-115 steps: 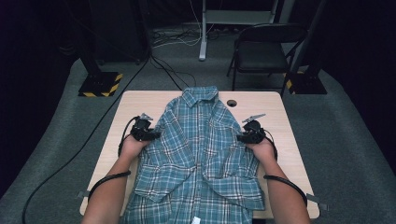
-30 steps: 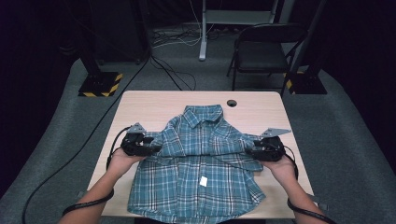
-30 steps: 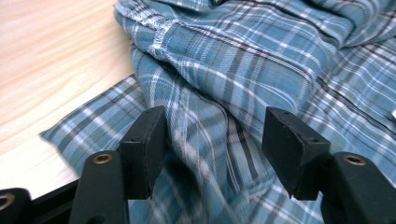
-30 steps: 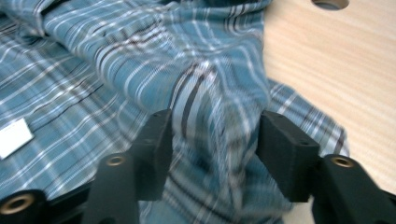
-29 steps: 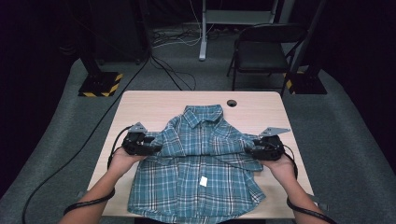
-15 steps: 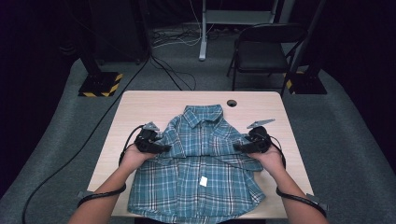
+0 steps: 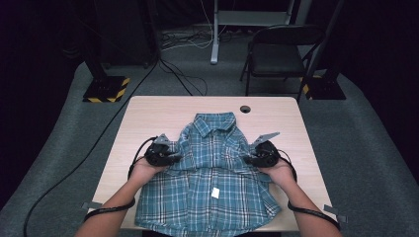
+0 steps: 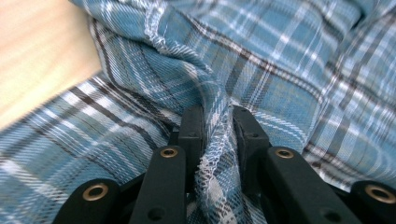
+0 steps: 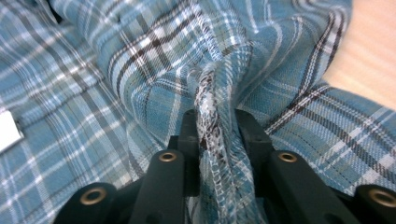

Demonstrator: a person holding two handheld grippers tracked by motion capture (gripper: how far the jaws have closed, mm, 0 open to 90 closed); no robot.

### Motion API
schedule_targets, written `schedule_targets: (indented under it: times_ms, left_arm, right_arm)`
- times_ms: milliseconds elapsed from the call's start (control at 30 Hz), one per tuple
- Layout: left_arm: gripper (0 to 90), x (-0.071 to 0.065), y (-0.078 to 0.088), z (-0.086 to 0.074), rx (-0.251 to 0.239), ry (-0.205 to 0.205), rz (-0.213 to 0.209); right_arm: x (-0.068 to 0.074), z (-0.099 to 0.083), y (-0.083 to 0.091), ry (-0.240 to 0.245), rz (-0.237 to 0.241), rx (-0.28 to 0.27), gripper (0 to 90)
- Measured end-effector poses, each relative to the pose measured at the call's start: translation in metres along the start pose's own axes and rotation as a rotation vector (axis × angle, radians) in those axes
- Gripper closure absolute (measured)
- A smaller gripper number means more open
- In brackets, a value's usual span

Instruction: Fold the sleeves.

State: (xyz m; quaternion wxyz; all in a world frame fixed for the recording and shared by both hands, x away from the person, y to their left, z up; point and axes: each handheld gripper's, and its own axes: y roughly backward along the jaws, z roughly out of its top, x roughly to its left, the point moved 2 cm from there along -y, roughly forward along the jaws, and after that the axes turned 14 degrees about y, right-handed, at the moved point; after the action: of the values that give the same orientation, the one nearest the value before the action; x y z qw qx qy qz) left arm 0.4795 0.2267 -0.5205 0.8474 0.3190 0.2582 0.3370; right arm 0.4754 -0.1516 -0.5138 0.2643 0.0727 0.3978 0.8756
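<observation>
The plaid shirt point(image 7: 212, 173) lies lengthwise on the table point(image 7: 148, 113), collar away from the person, hem overhanging the near edge; bare wood flanks it. The left gripper point(image 8: 217, 126) and right gripper point(image 9: 217, 126) have just closed, each clenched on a bunched side fold.

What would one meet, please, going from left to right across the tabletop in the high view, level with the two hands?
Bare pale wooden tabletop → left gripper → blue plaid shirt → right gripper → bare tabletop again.
</observation>
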Motion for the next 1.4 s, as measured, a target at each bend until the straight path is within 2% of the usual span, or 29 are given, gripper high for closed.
schedule_targets:
  times_ms: [200,367,433,600,667,733,800,1000,1400]
  left_arm:
    - [76.4,0.003,-0.008,0.0,0.011,0.011,0.01]
    - [76.6,0.012,-0.017,0.009,-0.013,0.056,0.021]
    - [76.8,0.016,-0.02,0.017,-0.013,0.066,0.039]
    - [79.6,0.029,-0.026,0.043,-0.025,0.081,0.115]
    - [80.9,0.031,-0.021,0.051,-0.052,0.096,0.109]
    - [81.2,0.031,-0.014,0.058,-0.083,0.11,0.082]
    - [81.7,0.029,-0.008,0.061,-0.089,0.094,0.08]
    - [82.6,0.028,0.001,0.064,-0.104,0.096,0.072]
    - [82.8,0.019,0.036,0.085,-0.193,0.068,0.056]
  right_arm:
    - [0.001,-0.004,-0.007,0.006,-0.005,0.014,78.0]
    - [-0.007,-0.001,-0.014,0.02,-0.044,0.029,79.2]
    - [-0.015,0.003,-0.018,0.007,-0.067,0.027,79.3]
    - [-0.034,0.023,-0.03,-0.016,-0.138,0.052,79.2]
    - [-0.04,0.032,-0.03,-0.026,-0.146,0.047,78.9]
    - [-0.043,0.04,-0.026,-0.036,-0.123,0.022,75.7]
    - [-0.045,0.044,-0.022,-0.046,-0.094,0.004,71.9]
    - [-0.046,0.046,-0.012,-0.03,-0.114,-0.017,81.4]
    - [-0.042,0.07,0.025,0.012,-0.185,-0.148,82.7]
